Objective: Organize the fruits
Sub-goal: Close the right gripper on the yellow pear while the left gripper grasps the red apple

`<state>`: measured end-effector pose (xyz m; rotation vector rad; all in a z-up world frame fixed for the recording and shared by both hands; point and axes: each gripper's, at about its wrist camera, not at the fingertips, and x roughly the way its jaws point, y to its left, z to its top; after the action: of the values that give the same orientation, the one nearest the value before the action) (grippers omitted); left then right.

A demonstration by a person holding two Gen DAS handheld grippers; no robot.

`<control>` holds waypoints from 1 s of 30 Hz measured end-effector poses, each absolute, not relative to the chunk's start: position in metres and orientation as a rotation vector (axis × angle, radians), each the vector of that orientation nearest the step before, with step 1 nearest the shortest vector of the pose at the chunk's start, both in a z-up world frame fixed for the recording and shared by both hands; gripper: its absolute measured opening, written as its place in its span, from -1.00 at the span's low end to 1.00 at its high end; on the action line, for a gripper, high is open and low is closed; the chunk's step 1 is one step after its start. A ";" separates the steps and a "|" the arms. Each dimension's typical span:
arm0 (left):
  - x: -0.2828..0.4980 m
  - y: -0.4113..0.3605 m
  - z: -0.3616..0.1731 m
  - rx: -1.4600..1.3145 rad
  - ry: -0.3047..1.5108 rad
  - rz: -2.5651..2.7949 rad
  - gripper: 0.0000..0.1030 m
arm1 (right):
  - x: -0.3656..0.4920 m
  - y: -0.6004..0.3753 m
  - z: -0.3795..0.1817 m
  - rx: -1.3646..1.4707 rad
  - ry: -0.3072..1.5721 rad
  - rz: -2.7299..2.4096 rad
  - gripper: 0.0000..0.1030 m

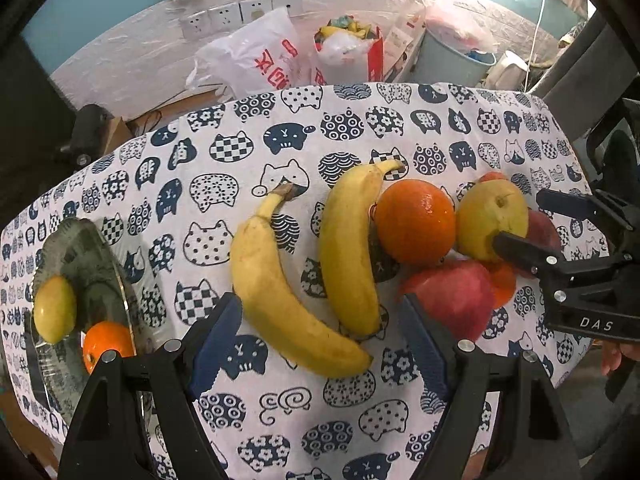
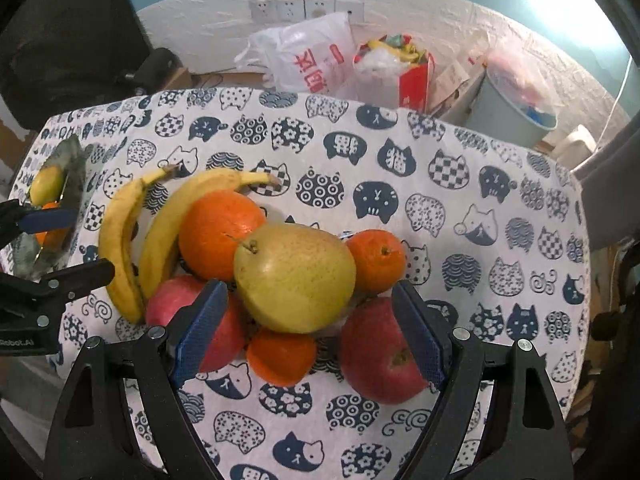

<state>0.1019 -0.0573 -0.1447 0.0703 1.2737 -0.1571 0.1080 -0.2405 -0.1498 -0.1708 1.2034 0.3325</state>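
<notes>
My left gripper (image 1: 320, 336) is open, with the lower end of a banana (image 1: 280, 284) between its fingers. A second banana (image 1: 348, 248) lies beside it. A glass plate (image 1: 100, 276) at the left holds a small pear (image 1: 54, 308) and a tangerine (image 1: 106, 342). My right gripper (image 2: 308, 320) is open around a big yellow-green pear (image 2: 294, 276) that rests on a pile: an orange (image 2: 218, 232), a tangerine (image 2: 376, 260), another tangerine (image 2: 280, 356), two red apples (image 2: 378, 356) (image 2: 168, 304). The right gripper also shows in the left wrist view (image 1: 520, 224).
The table wears a cat-print cloth (image 2: 440, 208). Behind the table stand plastic bags (image 2: 308, 52), a red bag (image 2: 404, 68) and a grey bin (image 2: 516, 104) against a white wall with sockets. The plate sits near the table's left edge.
</notes>
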 end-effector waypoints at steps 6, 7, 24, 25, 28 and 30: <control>0.108 -0.059 -0.156 0.068 1.305 -0.162 0.58 | 0.116 -0.236 -0.162 -0.173 1.226 0.350 0.62; 0.109 -0.060 -0.157 0.066 1.308 -0.162 0.59 | 0.117 -0.234 -0.164 -0.178 1.228 0.352 0.62; 0.105 -0.075 -0.149 -0.025 1.319 -0.223 0.59 | 0.108 -0.241 -0.153 -0.171 1.180 0.342 0.40; 0.104 -0.078 -0.148 -0.044 1.320 -0.234 0.64 | 0.108 -0.244 -0.148 -0.164 1.169 0.338 0.40; 0.102 -0.086 -0.147 -0.097 1.327 -0.262 0.69 | 0.103 -0.256 -0.134 -0.151 1.139 0.319 0.40; 0.101 -0.092 -0.149 -0.115 1.341 -0.276 0.69 | 0.099 -0.266 -0.128 -0.139 1.128 0.303 0.40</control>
<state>0.1008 -0.0924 -0.1488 -0.1155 1.3408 -0.2758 0.0992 -0.2658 -0.1283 -0.1394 1.1277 0.3030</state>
